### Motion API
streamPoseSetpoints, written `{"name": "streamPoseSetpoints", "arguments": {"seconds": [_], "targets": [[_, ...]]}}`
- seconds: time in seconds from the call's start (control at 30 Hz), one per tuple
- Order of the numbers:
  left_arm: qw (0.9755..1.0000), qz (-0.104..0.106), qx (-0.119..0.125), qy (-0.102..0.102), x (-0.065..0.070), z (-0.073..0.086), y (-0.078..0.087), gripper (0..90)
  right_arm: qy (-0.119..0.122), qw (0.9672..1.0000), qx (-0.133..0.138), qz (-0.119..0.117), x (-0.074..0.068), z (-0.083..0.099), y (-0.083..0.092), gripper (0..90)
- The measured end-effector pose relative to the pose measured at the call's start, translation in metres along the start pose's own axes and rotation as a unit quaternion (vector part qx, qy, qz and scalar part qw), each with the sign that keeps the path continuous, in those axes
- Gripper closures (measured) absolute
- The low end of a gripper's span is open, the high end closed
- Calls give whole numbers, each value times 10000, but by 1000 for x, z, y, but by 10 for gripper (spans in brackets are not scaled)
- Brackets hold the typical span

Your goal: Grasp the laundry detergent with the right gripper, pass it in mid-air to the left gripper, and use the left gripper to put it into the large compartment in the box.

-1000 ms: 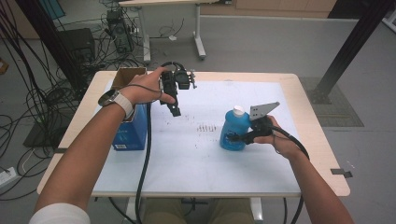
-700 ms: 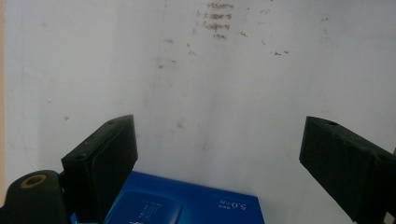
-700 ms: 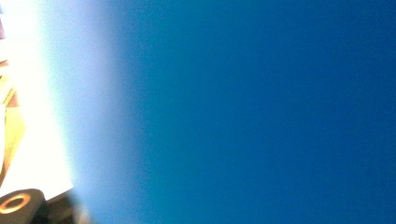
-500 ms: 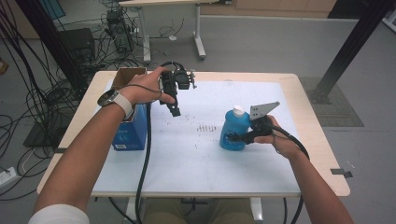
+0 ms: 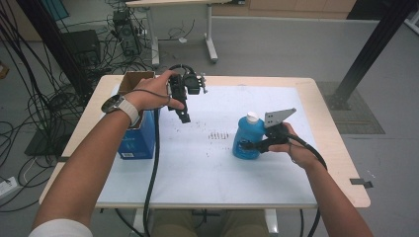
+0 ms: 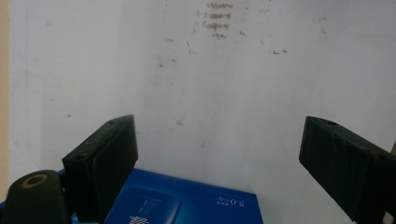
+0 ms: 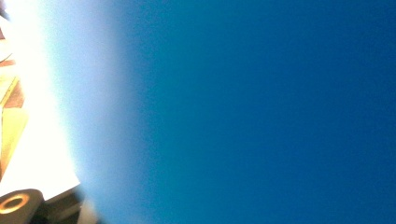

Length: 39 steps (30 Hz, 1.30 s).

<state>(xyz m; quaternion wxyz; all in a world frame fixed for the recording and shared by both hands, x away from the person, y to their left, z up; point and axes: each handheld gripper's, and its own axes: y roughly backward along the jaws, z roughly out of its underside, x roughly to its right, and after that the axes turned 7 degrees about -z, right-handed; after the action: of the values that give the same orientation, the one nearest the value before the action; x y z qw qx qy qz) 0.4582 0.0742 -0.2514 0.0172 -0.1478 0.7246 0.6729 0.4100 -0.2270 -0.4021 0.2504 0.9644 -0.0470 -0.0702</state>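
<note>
A blue bottle point(image 5: 245, 139) with a white cap stands upright on the white mat point(image 5: 197, 173), right of centre. My right gripper point(image 5: 245, 145) is shut on the bottle's lower body from the right. In the right gripper view the bottle point(image 7: 261, 112) sits so close that it is a blue blur. My left gripper point(image 5: 184, 117) is held above the mat's far left part, pointing down, jaws open with nothing between them. In the left gripper view the left gripper point(image 6: 219, 163) has its black jaws wide apart over bare mat, with a blue box point(image 6: 187, 205) just below them.
The blue box point(image 5: 136, 140), its top flaps open and brown, stands at the table's left edge under my left forearm. Small dark marks point(image 5: 217, 135) dot the mat's middle. The wooden table point(image 5: 341, 168) ends close right of my right hand. Cables trail off the front edge.
</note>
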Motion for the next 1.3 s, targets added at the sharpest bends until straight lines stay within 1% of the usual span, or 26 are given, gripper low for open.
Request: {"name": "streamPoseSetpoints", "arguments": {"seconds": [0.17,0.6,1.3], "targets": [[10000,-7,1,-11,0,0,1,119,-33,10000,5,15,0,0,0,431],[10000,-14,48,8,1,0,1,119,-29,10000,5,28,0,0,0,433],[10000,-9,55,9,1,-1,0,119,-46,10000,49,19,0,1,0,433]]}}
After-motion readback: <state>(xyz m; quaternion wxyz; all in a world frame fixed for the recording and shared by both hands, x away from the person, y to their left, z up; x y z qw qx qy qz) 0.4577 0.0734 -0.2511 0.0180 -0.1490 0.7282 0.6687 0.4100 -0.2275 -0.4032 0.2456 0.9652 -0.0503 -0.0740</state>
